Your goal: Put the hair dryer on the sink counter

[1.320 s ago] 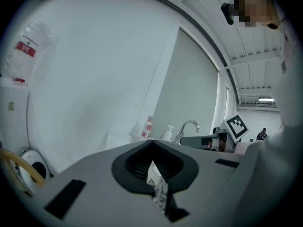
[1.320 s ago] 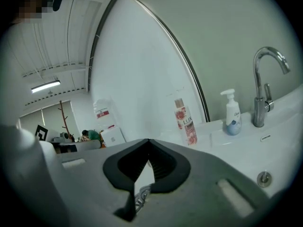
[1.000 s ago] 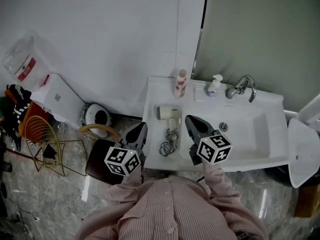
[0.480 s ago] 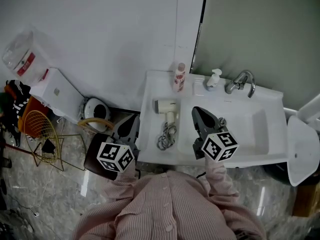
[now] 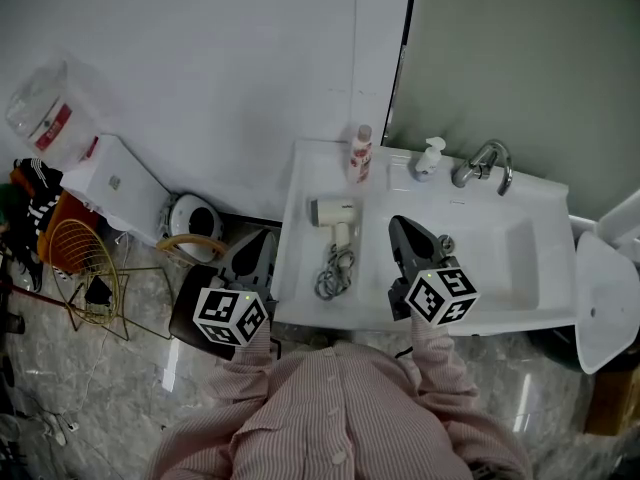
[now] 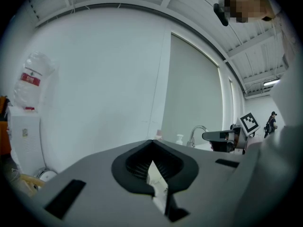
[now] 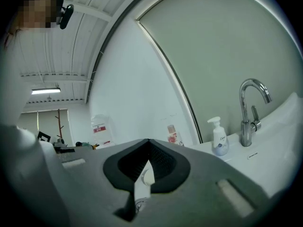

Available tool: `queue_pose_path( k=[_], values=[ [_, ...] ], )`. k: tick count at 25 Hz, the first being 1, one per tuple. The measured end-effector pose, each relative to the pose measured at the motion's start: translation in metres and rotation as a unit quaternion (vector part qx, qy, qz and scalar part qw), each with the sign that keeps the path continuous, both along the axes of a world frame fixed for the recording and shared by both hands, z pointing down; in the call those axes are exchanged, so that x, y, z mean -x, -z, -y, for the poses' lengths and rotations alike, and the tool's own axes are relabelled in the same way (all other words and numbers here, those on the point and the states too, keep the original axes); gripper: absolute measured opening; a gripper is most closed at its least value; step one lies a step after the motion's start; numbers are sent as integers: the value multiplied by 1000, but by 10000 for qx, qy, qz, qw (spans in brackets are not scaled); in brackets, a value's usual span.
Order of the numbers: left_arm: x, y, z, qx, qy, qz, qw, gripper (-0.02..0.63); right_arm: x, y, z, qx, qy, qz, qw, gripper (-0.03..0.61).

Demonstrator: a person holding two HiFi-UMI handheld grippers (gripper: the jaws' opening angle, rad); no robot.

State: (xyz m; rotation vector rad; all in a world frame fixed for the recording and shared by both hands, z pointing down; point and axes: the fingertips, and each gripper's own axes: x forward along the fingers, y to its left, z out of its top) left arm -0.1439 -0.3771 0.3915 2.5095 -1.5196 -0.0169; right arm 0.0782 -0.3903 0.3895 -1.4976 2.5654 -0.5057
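The white hair dryer (image 5: 335, 214) lies on the flat left part of the sink counter (image 5: 302, 268), with its coiled cord (image 5: 333, 273) trailing toward the front edge. No gripper touches it. My left gripper (image 5: 262, 238) hangs just off the counter's left edge, over the floor, jaws shut and empty (image 6: 151, 143). To the right of the dryer, my right gripper (image 5: 398, 226) hovers above the basin's left side, also shut with nothing in it (image 7: 148, 143).
A pink bottle (image 5: 359, 155), a soap dispenser (image 5: 429, 158) and a chrome faucet (image 5: 483, 166) stand along the back of the counter. The basin (image 5: 505, 258) has its drain (image 5: 445, 243) by my right gripper. On the floor at left are a dark stool (image 5: 195, 313), a wire basket (image 5: 85, 268) and a white box (image 5: 110, 193).
My left gripper has drawn back to the left, off the counter's edge. The right gripper has shifted slightly right over the basin. The hair dryer has stayed put.
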Motion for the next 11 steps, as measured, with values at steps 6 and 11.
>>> queue_pose_path(
  k=[6,11],
  values=[
    [2,-1,1,22,42,-7,10000,-3,-4,-5,0,38,-55,-77,9999,5],
    [3,-4,4,87,77,24,9999,-3,-8,-11,1,80,-87,-117,9999,5]
  ],
)
